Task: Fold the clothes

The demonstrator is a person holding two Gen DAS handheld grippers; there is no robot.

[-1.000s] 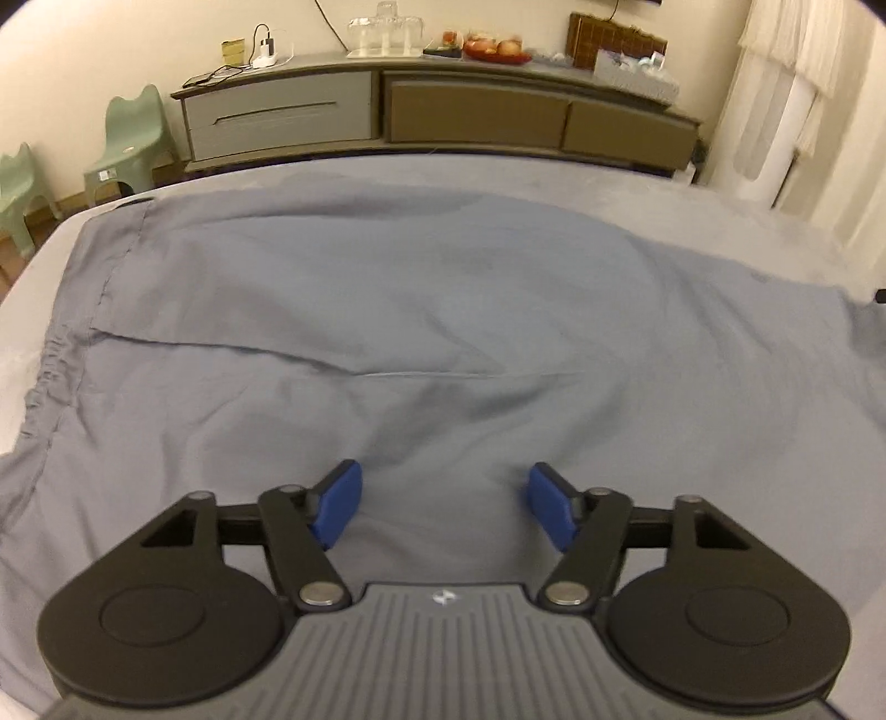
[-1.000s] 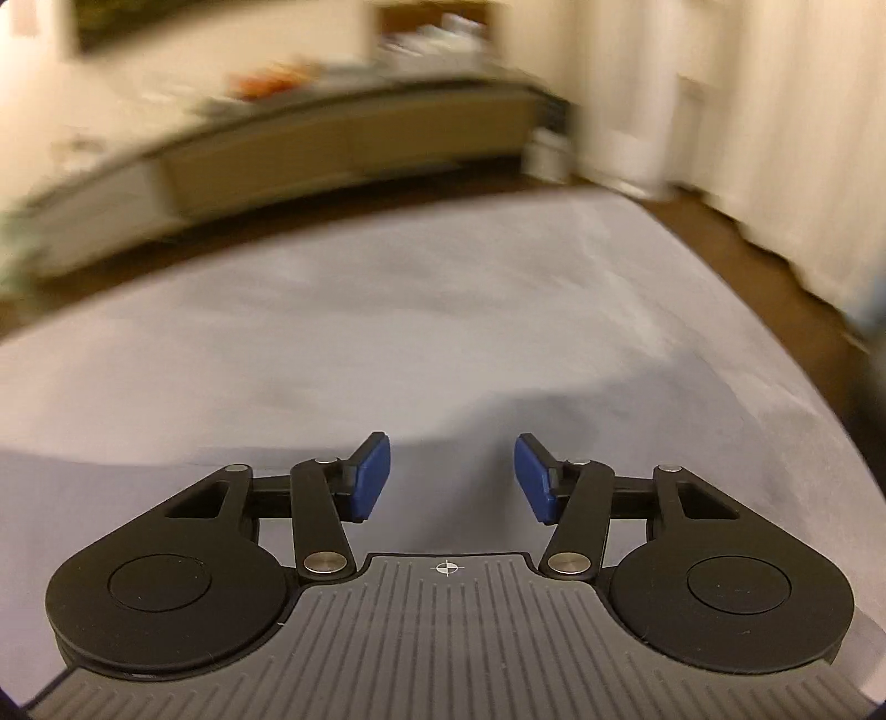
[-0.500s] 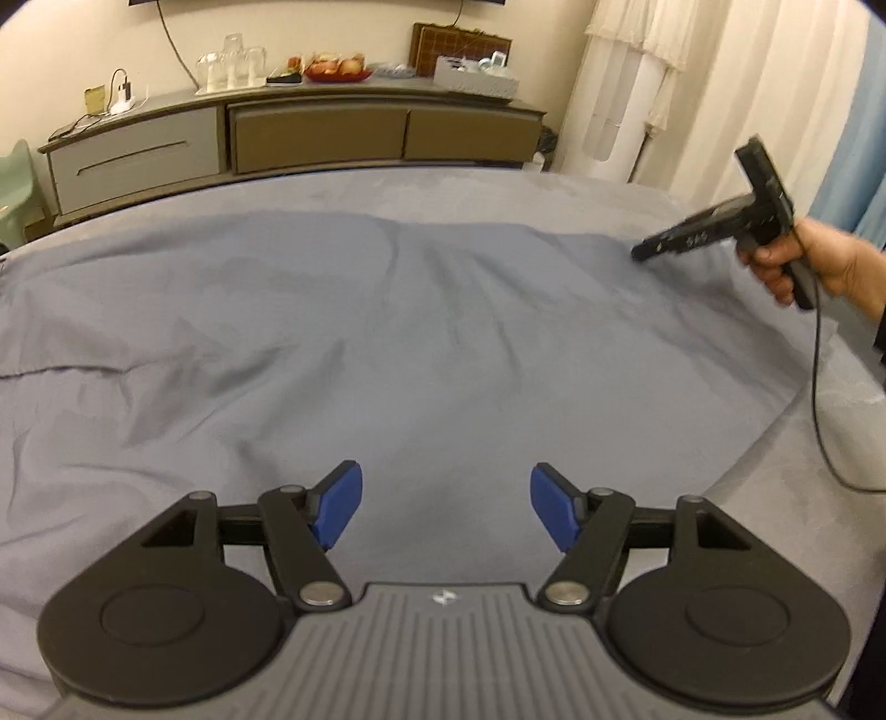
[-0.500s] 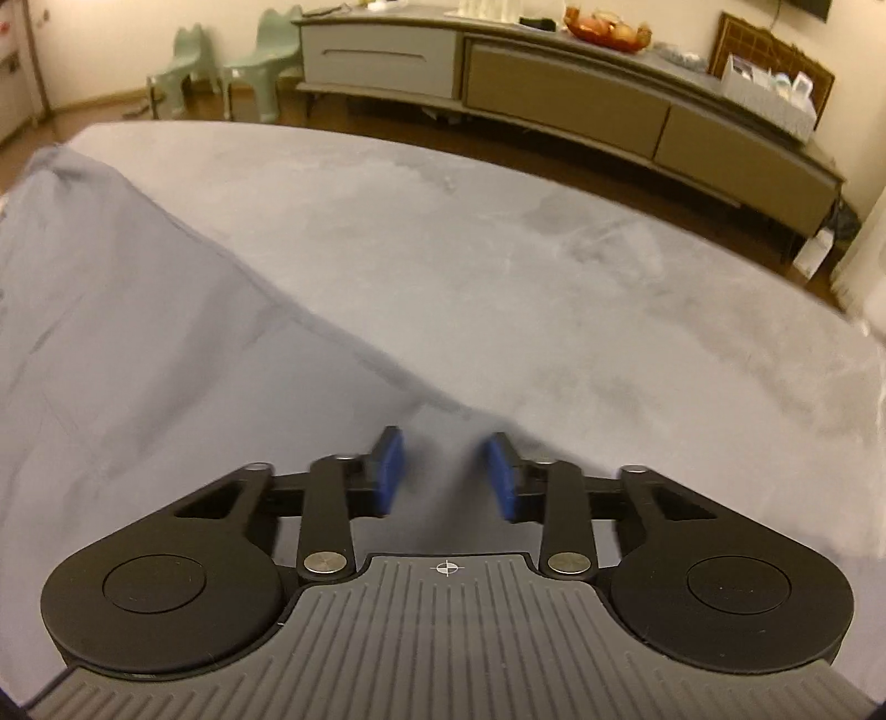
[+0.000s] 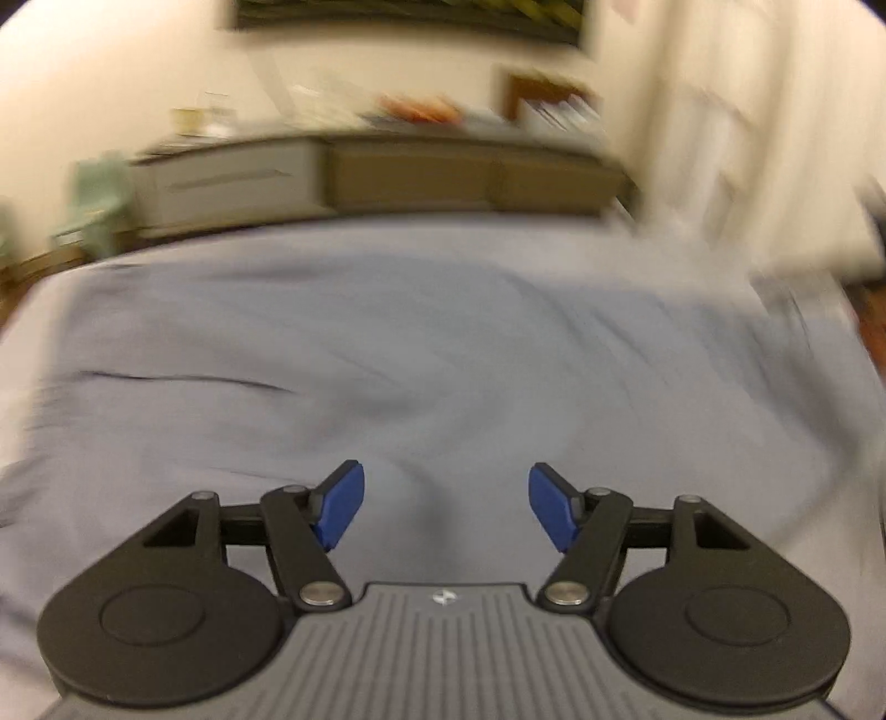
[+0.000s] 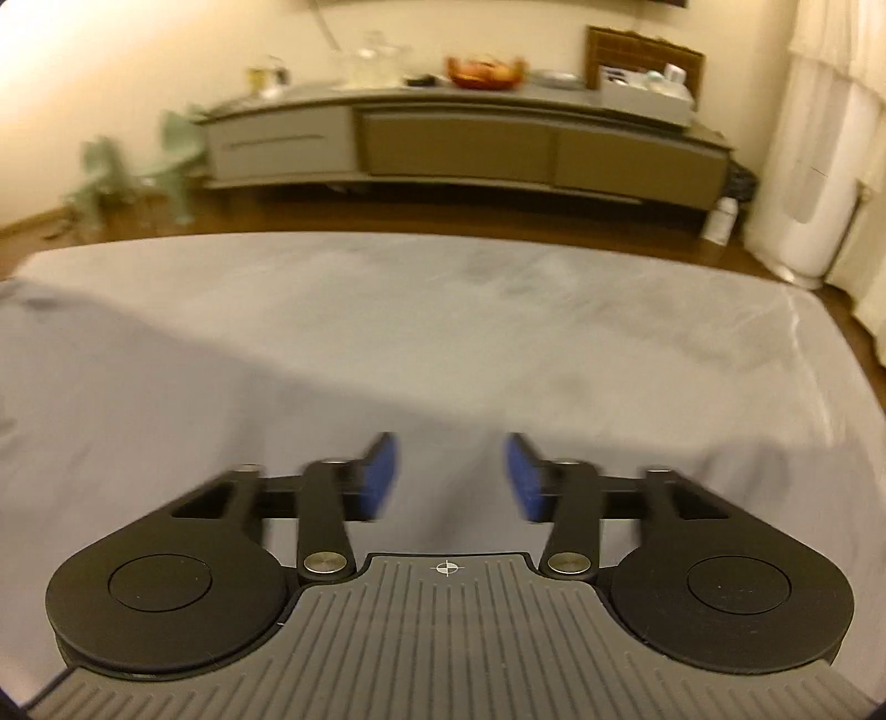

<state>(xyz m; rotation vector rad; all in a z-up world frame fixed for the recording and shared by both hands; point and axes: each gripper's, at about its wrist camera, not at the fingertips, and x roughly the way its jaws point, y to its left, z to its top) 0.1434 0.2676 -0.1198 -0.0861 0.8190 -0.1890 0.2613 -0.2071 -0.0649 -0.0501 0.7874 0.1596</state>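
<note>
Surface: a wide flat top covered in pale grey fabric (image 6: 581,332), filling the near and middle ground of both views. Beyond its far edge, brown wood flooring (image 6: 443,213) runs to a cream wall.

Task item: a blue-grey garment (image 5: 443,360) lies spread flat across the surface. In the left wrist view it covers nearly all of the visible top, with shallow creases and one dark fold line at the left. In the right wrist view the garment (image 6: 138,399) occupies the near left, its edge running diagonally toward the near centre; the far and right parts of the surface are bare covering.

Room: a long low sideboard (image 6: 459,144) stands against the far wall, with one grey drawer front at the left and brown fronts to the right. On it: clear glassware (image 6: 376,55), a red bowl of fruit (image 6: 484,72) and a grey tray of small items (image 6: 648,97). Pale green child-size chairs (image 6: 138,166) stand far left. White curtains (image 6: 830,138) hang far right. A dark framed panel (image 5: 410,19) is on the wall.

Writing: none legible. The left wrist view is heavily motion-blurred.

Left hand-held gripper (image 5: 446,507): blue pads wide apart, nothing between them, above the garment.

Right hand-held gripper (image 6: 449,477): pads moderately apart, holding nothing, over the garment's edge; contact cannot be determined.
</note>
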